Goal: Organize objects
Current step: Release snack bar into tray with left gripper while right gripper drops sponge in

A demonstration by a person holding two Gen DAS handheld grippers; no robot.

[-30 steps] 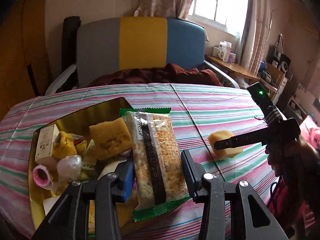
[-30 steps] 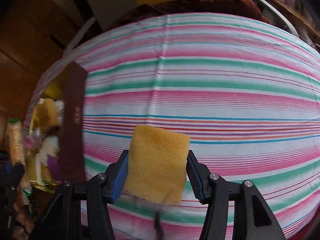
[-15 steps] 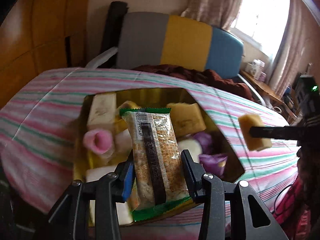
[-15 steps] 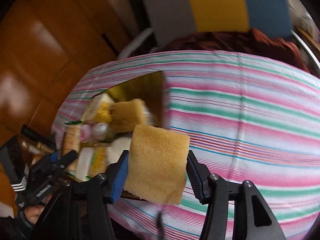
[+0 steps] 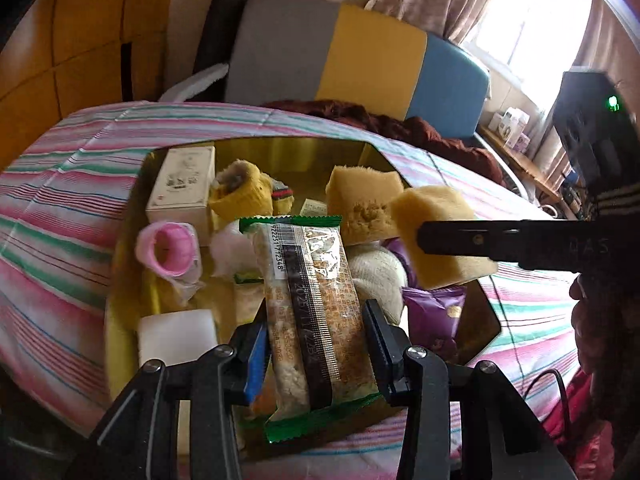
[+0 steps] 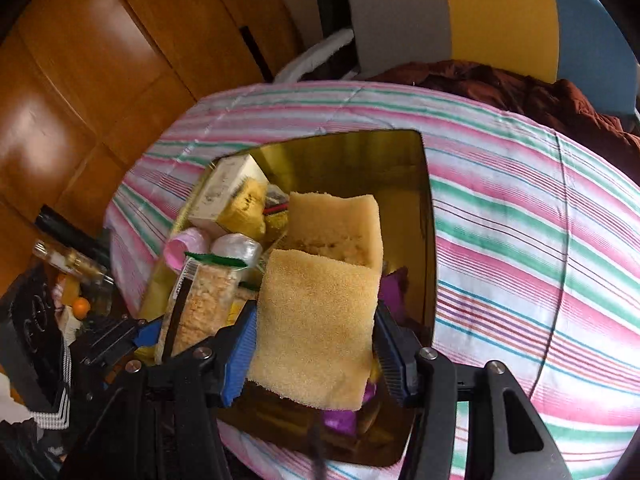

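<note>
Table (image 5: pixel 60 200) under a pink, green and white striped cloth fills both views, with a grey, yellow and blue chair (image 5: pixel 360 52) behind it and wooden panels to the left. On the cloth sits a gold tray (image 6: pixel 428 216), crowded with things: a white box (image 5: pixel 182 184) at its far left corner, a yellow sock (image 5: pixel 244 192) just beside it, a sponge (image 5: pixel 360 200) lying near the far right side, a pink roll (image 5: pixel 170 250) by the left wall, a white block (image 5: pixel 176 336) at the near left, a purple packet (image 5: pixel 432 312) at the near right.

The left gripper (image 5: pixel 316 352) is clamped on a cracker pack (image 5: pixel 312 312) with green ends, holding it lengthwise above the tray's near half. The right gripper (image 6: pixel 314 344) is closed on a second sponge (image 6: pixel 316 320), its pads pressing the sponge's two sides; this sponge hangs over the tray's right part, in front of the one already lying inside. In the left wrist view the right gripper's finger (image 5: pixel 480 240) reaches in from the right with that sponge (image 5: pixel 440 236) at its tip, just beside the cracker pack. A hand (image 5: pixel 600 320) shows at the right edge.
</note>
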